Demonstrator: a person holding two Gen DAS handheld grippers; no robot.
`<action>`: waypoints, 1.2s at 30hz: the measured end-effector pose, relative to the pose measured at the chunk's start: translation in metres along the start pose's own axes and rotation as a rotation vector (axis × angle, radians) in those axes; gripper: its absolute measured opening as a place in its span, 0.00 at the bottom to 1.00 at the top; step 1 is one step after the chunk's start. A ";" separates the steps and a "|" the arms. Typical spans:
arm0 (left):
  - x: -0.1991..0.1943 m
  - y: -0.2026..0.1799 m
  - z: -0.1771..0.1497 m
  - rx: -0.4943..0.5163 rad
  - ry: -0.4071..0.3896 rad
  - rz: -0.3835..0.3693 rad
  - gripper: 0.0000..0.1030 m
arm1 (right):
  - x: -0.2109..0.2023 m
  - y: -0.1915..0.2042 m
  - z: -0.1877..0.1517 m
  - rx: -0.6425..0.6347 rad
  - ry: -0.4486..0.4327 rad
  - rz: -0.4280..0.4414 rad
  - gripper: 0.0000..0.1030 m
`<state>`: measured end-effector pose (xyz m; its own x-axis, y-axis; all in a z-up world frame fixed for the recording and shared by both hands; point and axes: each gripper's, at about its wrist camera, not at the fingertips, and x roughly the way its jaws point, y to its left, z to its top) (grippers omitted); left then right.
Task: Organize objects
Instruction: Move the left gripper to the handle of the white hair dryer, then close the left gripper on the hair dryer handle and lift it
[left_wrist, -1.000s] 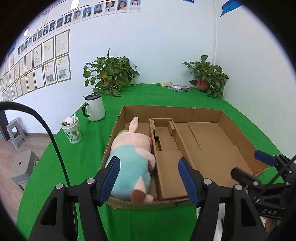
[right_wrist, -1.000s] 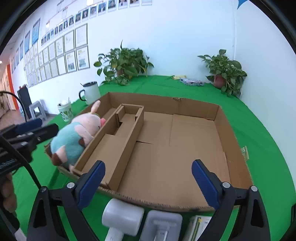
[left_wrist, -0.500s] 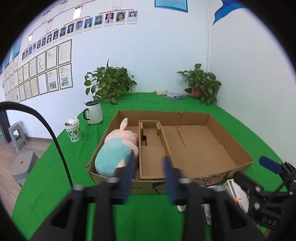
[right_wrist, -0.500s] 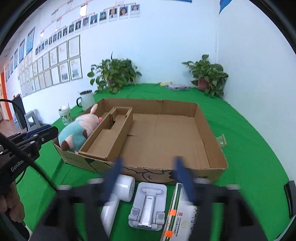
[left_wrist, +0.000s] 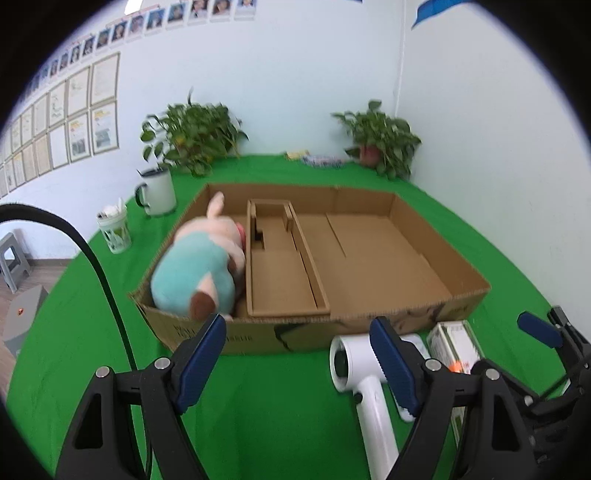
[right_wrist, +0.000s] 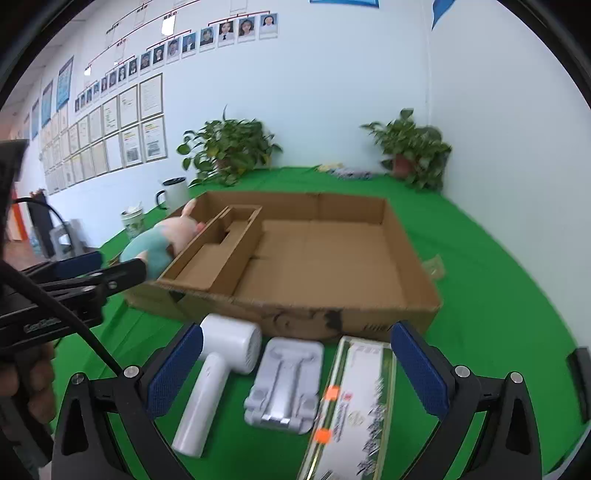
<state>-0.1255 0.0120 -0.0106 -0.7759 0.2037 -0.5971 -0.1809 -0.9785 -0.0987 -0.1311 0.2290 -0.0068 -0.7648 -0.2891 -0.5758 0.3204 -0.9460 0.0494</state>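
A shallow cardboard box (left_wrist: 369, 317) (right_wrist: 295, 314) lies on the green table. A plush pig (left_wrist: 199, 273) (right_wrist: 162, 243) lies in its left compartment. In front of the box lie a white hair dryer (right_wrist: 218, 369) (left_wrist: 365, 391), a grey phone stand (right_wrist: 284, 380) and a long green-and-white box (right_wrist: 354, 410) (left_wrist: 454, 343). My left gripper (left_wrist: 299, 358) is open and empty, in front of the box's near wall. My right gripper (right_wrist: 295, 369) is open and empty above the three loose objects.
A white mug (left_wrist: 157, 192) and a cup with a green pattern (left_wrist: 114, 229) stand left of the box. Two potted plants (left_wrist: 192, 136) (left_wrist: 380, 140) and small items stand at the back by the wall. A small packet (right_wrist: 434, 266) lies right of the box.
Both grippers have pulled back from over the box toward the table's front edge. The hair dryer, phone stand and long box have come into view. Both stay open and empty.
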 end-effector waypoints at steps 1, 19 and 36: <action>0.004 0.001 -0.003 0.002 0.021 -0.016 0.78 | 0.002 0.000 -0.008 0.012 0.020 0.032 0.99; 0.070 -0.005 -0.045 -0.163 0.393 -0.485 0.65 | 0.044 0.067 -0.081 -0.118 0.242 0.170 0.56; 0.059 -0.021 -0.083 -0.196 0.526 -0.541 0.34 | 0.021 0.081 -0.103 -0.116 0.297 0.224 0.30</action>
<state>-0.1167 0.0423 -0.1099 -0.2122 0.6607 -0.7200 -0.3045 -0.7448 -0.5938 -0.0636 0.1610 -0.0991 -0.4786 -0.4156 -0.7734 0.5352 -0.8364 0.1183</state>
